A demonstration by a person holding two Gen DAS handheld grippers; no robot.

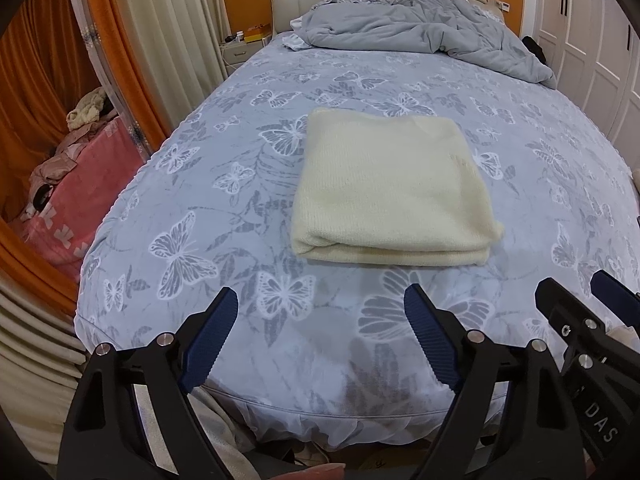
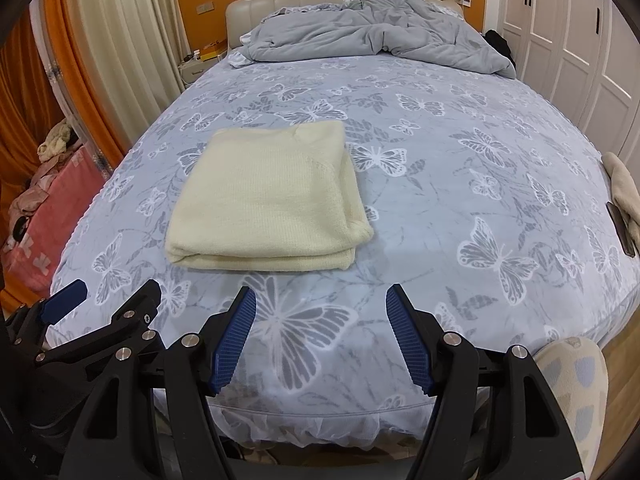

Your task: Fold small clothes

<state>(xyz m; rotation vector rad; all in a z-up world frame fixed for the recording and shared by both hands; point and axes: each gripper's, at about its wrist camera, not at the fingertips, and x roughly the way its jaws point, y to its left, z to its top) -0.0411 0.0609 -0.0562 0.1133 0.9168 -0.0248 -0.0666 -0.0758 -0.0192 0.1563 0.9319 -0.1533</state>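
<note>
Cream knit garment (image 1: 390, 192), folded into a thick square, lying flat on the butterfly-print bedspread (image 1: 224, 208) toward the foot half of the bed. From the left wrist view: left gripper (image 1: 320, 332) held low at the foot edge, jaws spread wide with only bedspread between them, nothing grasped; folded garment well ahead of the blue pads (image 1: 210, 340) and slightly to the right of the gap, not touching. Right gripper (image 1: 576, 288) poking in at the lower right, beside the left one. Rumpled grey duvet (image 1: 420, 28) bunched at the headboard end. From the right wrist view: right gripper (image 2: 320, 324) likewise released, jaws apart over a large printed butterfly (empty between them); cream knit garment (image 2: 266, 200) ahead and off to the left of the gap, clear of both fingers. Left gripper (image 2: 108, 300) visible at the lower left, near the garment's front corner but apart from it. Pale cloth (image 2: 624, 188) at the bed's right edge.
</note>
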